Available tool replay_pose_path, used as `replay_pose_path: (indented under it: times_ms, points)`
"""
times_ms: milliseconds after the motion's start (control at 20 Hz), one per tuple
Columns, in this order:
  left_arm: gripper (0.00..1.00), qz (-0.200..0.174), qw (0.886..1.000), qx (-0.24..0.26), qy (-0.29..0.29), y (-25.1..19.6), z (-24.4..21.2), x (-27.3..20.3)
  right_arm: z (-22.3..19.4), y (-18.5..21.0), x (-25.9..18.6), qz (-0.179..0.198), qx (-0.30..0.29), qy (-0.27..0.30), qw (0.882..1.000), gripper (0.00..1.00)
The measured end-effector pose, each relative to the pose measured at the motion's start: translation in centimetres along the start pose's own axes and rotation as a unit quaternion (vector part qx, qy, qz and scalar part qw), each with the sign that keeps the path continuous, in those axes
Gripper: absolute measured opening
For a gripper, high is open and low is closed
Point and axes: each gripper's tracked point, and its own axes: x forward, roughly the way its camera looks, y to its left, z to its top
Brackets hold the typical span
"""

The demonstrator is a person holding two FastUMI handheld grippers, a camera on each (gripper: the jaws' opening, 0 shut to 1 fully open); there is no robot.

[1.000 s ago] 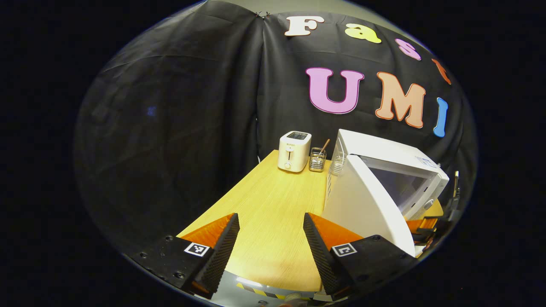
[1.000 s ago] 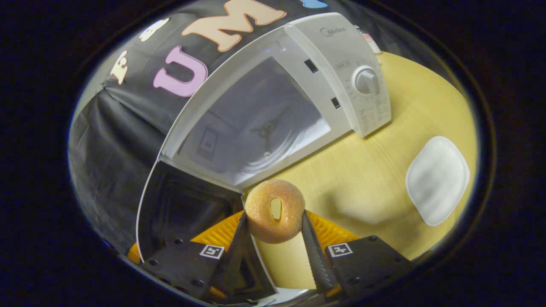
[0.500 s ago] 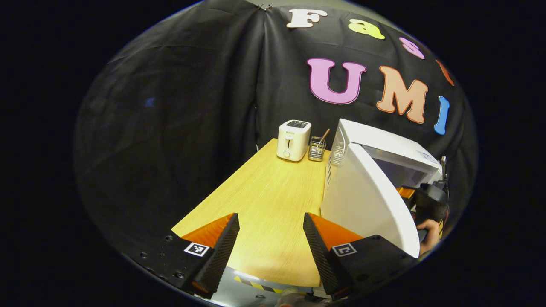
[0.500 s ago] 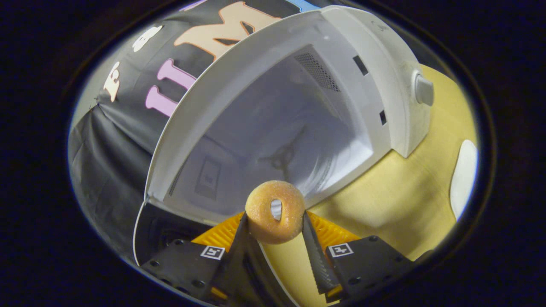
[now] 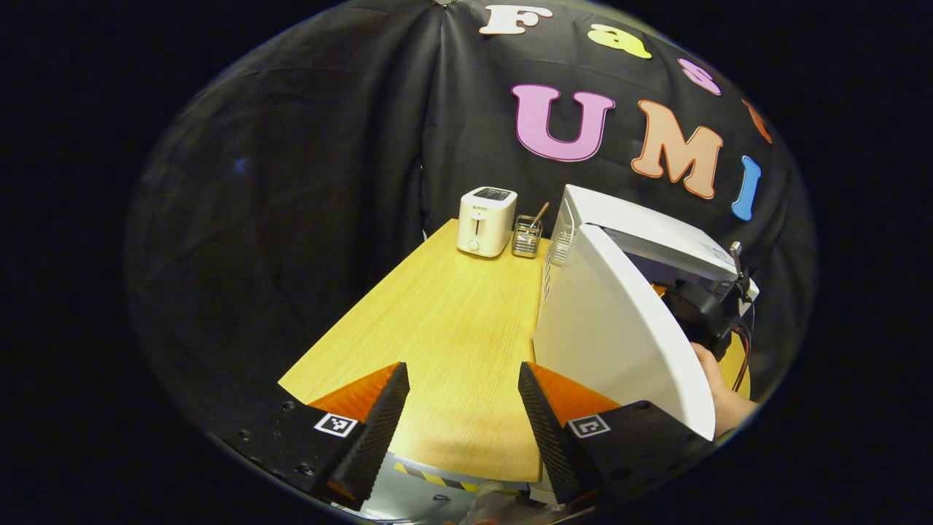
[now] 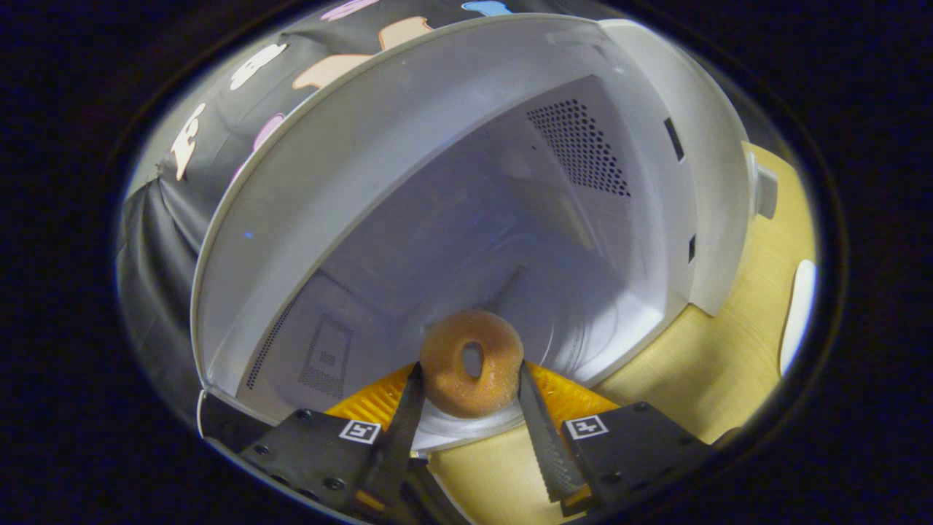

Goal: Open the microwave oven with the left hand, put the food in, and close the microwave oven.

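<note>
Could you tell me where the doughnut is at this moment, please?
In the right gripper view the doughnut sits low at centre, pinched between the right gripper fingers at the mouth of the open microwave.

We see a tabletop (image 5: pixel 452 343) of pale wood grain with a soft satin sheen. The microwave (image 6: pixel 437 219) has smooth white walls inside, matt, with perforated patches; its door (image 5: pixel 612 343) looks like smooth white plastic. The doughnut (image 6: pixel 471 362) has a rough, sugary, grainy skin. The toaster (image 5: pixel 485 221) looks like smooth white plastic, and the little holder (image 5: pixel 525 236) beside it like wire metal.
</note>
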Motion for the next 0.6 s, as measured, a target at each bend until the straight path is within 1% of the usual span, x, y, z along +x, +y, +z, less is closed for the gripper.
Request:
replay_pose_path:
  times_ms: [350,400,450,550,600]
  points:
    - [0.89,-0.008,1.000,-0.002,0.006,-0.6,-0.4,-0.6,0.4,-0.6,0.7,-0.013,-0.015,-0.006,1.000,0.70]
    - [0.89,-0.009,1.000,-0.002,0.004,-0.6,-0.3,-0.7,0.4,-0.4,0.5,-0.005,-0.017,-0.007,1.000,0.72]
    - [0.89,-0.009,1.000,-0.002,0.003,-0.5,-0.3,-0.8,0.5,-0.2,0.4,0.000,-0.023,-0.009,1.000,0.84]
    - [0.89,-0.010,1.000,-0.004,0.002,-0.5,-0.4,-0.9,1.3,0.0,-0.3,0.006,-0.036,-0.020,0.999,0.91]
    - [0.89,-0.013,1.000,-0.006,0.003,-0.6,-0.5,-1.0,1.5,0.1,-0.7,0.009,-0.040,-0.026,0.999,0.91]
